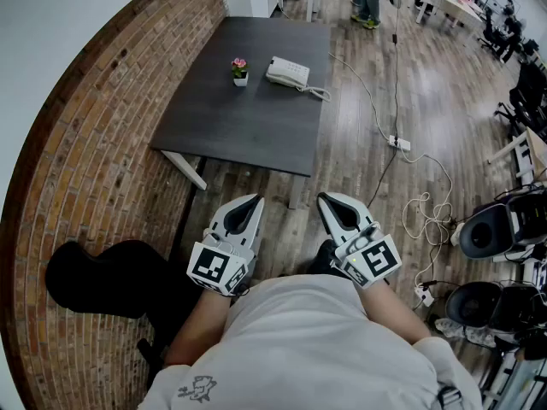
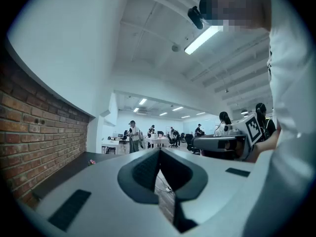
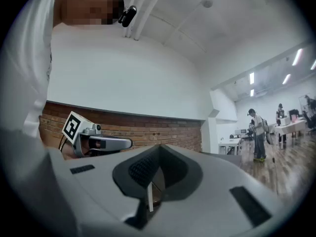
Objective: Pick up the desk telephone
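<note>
Head view alone shows desk telephone [image 1: 287, 73] on table [image 1: 231, 122].

The head view looks steeply down from above the person onto the left gripper [image 1: 255, 200] and right gripper [image 1: 325, 198] close below, with the table [image 1: 248, 118] farther ahead, while each gripper view looks level along its own jaws, both sharing the brick wall [image 1: 94, 143].

Probably an office: desks [image 1: 450, 5], swivel chairs [image 1: 489, 231], strip lights [image 2: 203, 37].
</note>
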### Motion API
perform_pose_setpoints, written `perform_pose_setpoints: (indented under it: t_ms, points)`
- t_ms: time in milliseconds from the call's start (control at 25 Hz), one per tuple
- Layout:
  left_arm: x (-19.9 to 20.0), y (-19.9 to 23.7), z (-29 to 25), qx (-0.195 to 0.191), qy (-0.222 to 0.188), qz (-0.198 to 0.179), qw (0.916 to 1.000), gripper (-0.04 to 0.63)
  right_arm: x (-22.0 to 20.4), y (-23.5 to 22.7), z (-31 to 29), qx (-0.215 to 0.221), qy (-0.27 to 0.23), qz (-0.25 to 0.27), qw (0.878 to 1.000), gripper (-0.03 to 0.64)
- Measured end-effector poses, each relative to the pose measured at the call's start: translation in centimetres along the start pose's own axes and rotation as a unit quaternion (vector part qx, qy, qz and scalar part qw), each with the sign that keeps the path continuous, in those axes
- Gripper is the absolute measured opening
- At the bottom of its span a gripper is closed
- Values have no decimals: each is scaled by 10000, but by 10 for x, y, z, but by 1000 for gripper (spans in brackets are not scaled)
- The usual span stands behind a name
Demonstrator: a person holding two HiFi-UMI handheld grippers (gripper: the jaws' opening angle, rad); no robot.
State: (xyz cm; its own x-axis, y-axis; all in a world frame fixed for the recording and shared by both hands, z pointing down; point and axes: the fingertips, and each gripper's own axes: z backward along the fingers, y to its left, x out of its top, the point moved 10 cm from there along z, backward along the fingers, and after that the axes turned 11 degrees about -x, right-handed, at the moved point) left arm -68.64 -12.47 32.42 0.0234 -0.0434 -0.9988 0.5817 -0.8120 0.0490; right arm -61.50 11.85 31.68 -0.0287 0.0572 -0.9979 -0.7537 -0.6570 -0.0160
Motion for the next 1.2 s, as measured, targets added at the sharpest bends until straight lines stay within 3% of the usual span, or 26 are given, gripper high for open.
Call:
perform_pose_setpoints:
  t_ms: [400,680,1000,1120,1200]
  points:
    - [-1,-1,-5,34,-25,-22,10000,11,-2,-6,4,12,-14,0,10000,3]
    - [-11,6,-20,48,30,169,9998,11,-9,-21,-7,74,16,-3,10000,3]
    - [-17,15,-65,112,83,67,9999,14,-20,-65,-22,147,149,125,9997,9]
    - [-22,17,-93,-5,170,164,9997,166,-21,-86,-24,171,142,142,9997,107]
    - [-24,20,-115,-46,201,225,9995,235,-22,-105,-28,181,167,140,9996,135]
